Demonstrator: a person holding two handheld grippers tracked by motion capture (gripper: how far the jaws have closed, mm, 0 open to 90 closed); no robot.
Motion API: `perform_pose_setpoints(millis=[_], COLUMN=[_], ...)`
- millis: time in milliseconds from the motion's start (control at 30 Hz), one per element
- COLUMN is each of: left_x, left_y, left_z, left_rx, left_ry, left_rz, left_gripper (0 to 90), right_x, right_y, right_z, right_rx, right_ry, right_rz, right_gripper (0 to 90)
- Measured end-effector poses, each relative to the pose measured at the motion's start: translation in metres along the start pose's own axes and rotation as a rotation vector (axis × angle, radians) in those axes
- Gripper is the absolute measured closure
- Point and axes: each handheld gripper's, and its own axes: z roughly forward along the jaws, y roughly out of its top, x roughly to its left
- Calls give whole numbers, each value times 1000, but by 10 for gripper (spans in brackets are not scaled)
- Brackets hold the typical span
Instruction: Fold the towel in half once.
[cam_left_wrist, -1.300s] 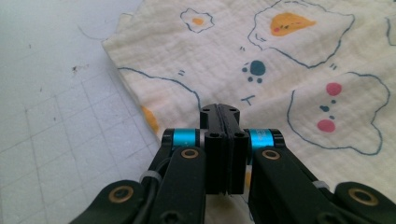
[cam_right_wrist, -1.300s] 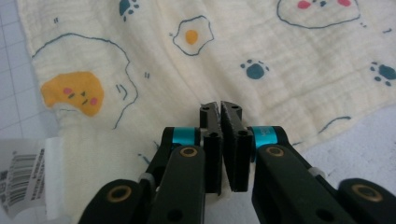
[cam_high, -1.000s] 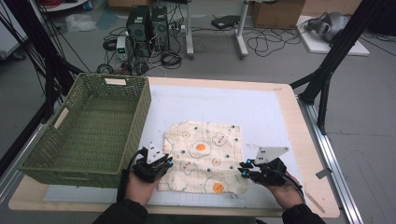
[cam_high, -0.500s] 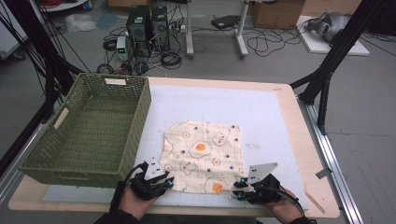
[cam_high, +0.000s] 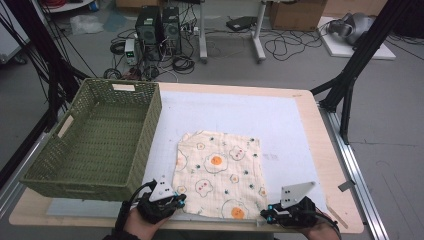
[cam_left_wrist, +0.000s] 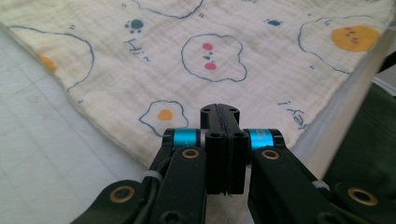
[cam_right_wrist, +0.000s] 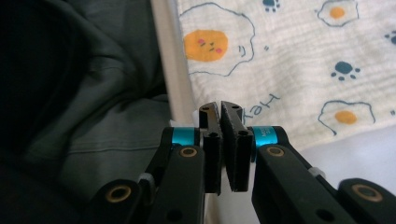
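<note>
Spread flat on the white mat (cam_high: 240, 110), near the table's front edge: an egg-print muslin cloth (cam_high: 217, 172), just right of the green wicker basket (cam_high: 150, 125) and apart from it.

At the cloth's near left corner: the left gripper (cam_high: 179, 200), jaws pressed fully together, having just been closing. In the left gripper view (cam_left_wrist: 219, 109), tips over the cloth's hem; no fold seen between them, so no telling whether any fabric is pinched.

At the near right corner: the right gripper (cam_high: 265, 216), jaws likewise just closed. In the right gripper view (cam_right_wrist: 220, 106), pads meeting but for a sliver at the tip, poised over the table edge beside the cloth's corner; nothing visible between them.
</note>
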Motion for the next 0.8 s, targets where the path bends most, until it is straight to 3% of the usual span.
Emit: perform_pose_setpoints(millis=[100,200,467,800], left_x=[-2,3,23,40], left_y=[0,2,9,24], left_z=[-1,2,16,24], left_rx=[-11,-20,-53,-139], left_ry=[5,27,108,124], left_rz=[6,0,-13,-45], left_gripper=[787,737,698,614], right_x=[1,-6,-42,-78], right_y=[-2,2,10,23], right_z=[-6,-7,5,17], right_rx=[-43,-69,-87,-169], right_ry=[3,-23,-112,-154], right_rz=[23,36,118,182], right_gripper=[748,694,611,520])
